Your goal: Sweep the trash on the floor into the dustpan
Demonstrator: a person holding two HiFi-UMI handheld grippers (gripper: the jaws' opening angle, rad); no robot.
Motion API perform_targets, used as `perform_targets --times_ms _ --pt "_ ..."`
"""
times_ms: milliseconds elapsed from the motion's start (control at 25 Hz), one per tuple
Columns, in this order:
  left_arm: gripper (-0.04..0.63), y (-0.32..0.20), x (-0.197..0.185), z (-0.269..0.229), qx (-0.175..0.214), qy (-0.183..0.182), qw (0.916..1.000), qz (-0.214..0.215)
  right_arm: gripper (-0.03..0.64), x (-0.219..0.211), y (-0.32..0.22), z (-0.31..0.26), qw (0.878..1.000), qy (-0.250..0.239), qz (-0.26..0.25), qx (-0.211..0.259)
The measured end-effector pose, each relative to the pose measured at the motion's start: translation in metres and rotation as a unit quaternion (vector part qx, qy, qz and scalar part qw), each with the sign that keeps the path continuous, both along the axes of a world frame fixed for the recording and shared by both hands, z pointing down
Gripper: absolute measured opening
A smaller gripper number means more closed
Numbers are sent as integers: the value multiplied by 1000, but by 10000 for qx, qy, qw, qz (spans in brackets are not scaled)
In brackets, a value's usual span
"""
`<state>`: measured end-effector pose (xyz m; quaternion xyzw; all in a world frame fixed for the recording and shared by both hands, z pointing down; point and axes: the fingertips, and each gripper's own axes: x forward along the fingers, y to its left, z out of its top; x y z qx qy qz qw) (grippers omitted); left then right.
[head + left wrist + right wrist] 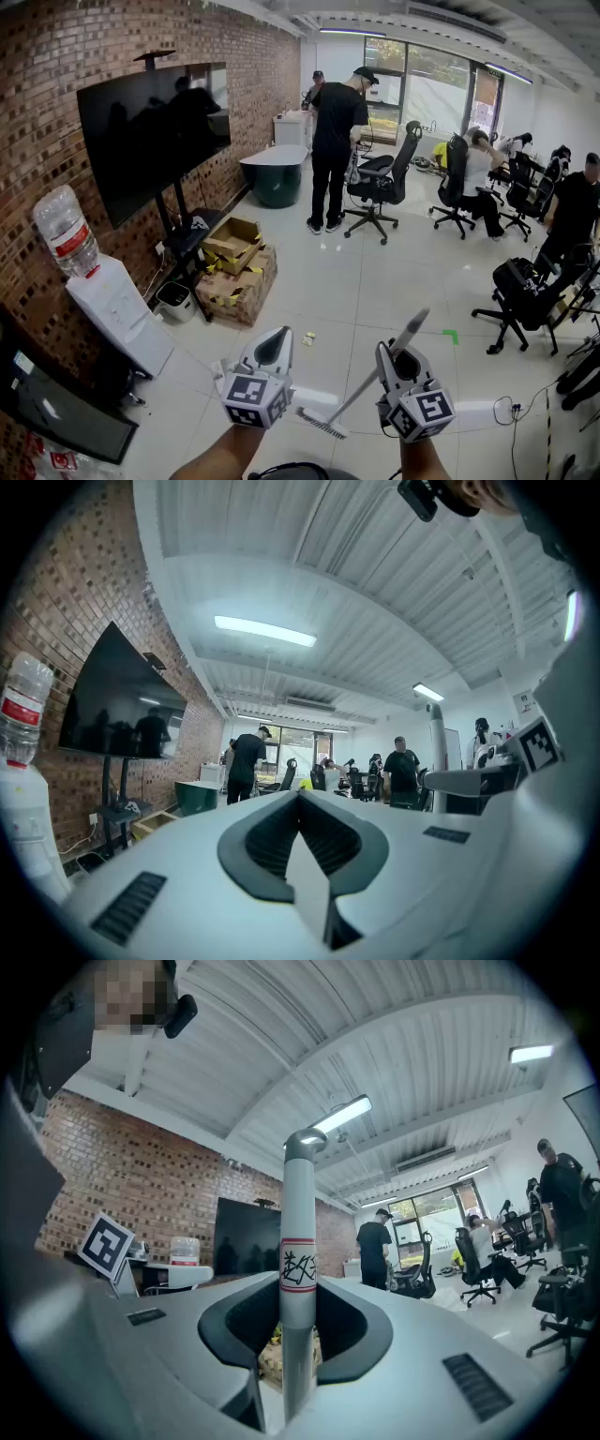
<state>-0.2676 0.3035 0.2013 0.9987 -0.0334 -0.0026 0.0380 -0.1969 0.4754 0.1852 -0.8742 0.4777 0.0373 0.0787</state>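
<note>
On the pale floor [375, 281], well out from the edge that runs along the brick wall, the sweeping is in my judgement not yet begun: nothing seen has been gathered. The broom [356, 389] is clenched by its grey handle in the right gripper [398, 361], the stick standing between the jaws with its brush end low, toward the person; whether the bristles touch the floor cannot be told. The left gripper [272, 349] is closed on a thin white piece [307, 883], which I take for part of the dustpan; the pan itself shows in no view. The scrap [307, 338] lies loose on the floor just ahead of both grippers, apart from the brush. Left to do: set the pan down beside the scrap, draw the brush across, carry the scrap in. Count, by size: one television [150, 131] on the wall side, one water dispenser [117, 309] at the wall edge, one stack of cardboard boxes [234, 272] whose number I cannot fix, one broom, one white piece held, two grippers, one green mark [451, 335] on the floor, one small scrap.
</note>
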Motion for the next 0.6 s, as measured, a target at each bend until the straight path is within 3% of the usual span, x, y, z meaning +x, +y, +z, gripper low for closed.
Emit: perform_targets --times_ms 280,440,600 --pt "8 39 42 7 138 -91 9998 -151 107 55 34 13 9997 -41 -54 -243" --pt "6 24 78 21 108 -236 9993 -269 107 98 24 21 9995 -34 -31 -327" --pt "6 -3 125 31 -19 -197 9997 -117 107 145 5 25 9990 168 242 -345"
